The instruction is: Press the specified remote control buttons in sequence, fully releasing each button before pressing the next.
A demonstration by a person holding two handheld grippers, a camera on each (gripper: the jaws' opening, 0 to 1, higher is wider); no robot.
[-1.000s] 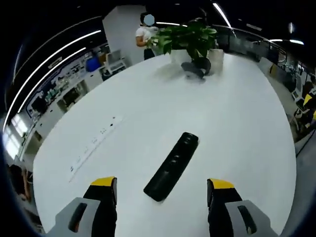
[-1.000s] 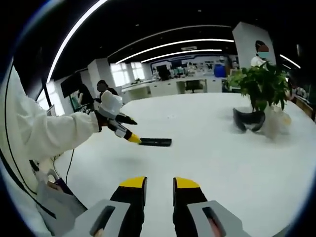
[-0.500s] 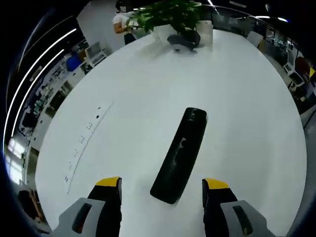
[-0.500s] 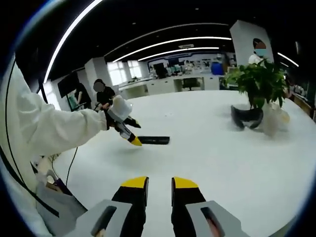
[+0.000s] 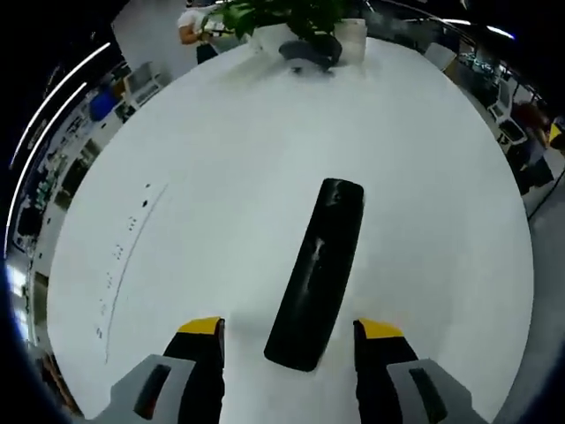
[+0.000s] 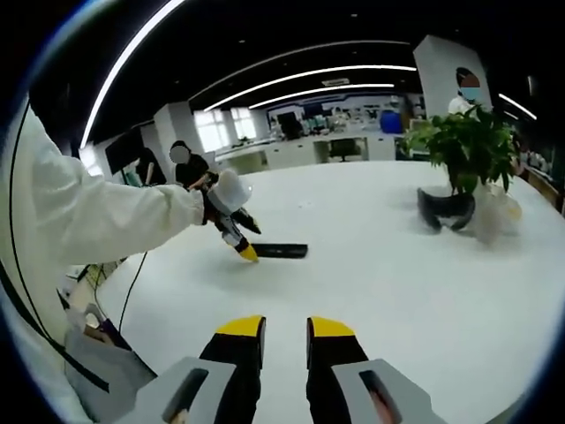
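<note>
A long black remote control (image 5: 319,269) lies flat on the white table (image 5: 221,177), its near end between my left gripper's (image 5: 290,331) open, yellow-tipped jaws. In the right gripper view the same remote (image 6: 279,251) lies far out on the table, with the left gripper (image 6: 240,246) held by a white-sleeved arm (image 6: 106,231) tilted down at its left end. My right gripper (image 6: 284,329) hovers low over the table well short of the remote, its jaws nearly together with only a narrow gap and nothing between them.
A potted green plant (image 6: 468,150) and a dark headset-like object (image 6: 448,212) stand at the table's far side, also the plant (image 5: 291,13) in the left gripper view. A row of small marks (image 5: 119,252) runs along the table's left. People (image 6: 183,163) stand behind.
The left gripper has moved forward and down over the remote, which now looks larger with its near end between the jaws. The right gripper has stayed still.
</note>
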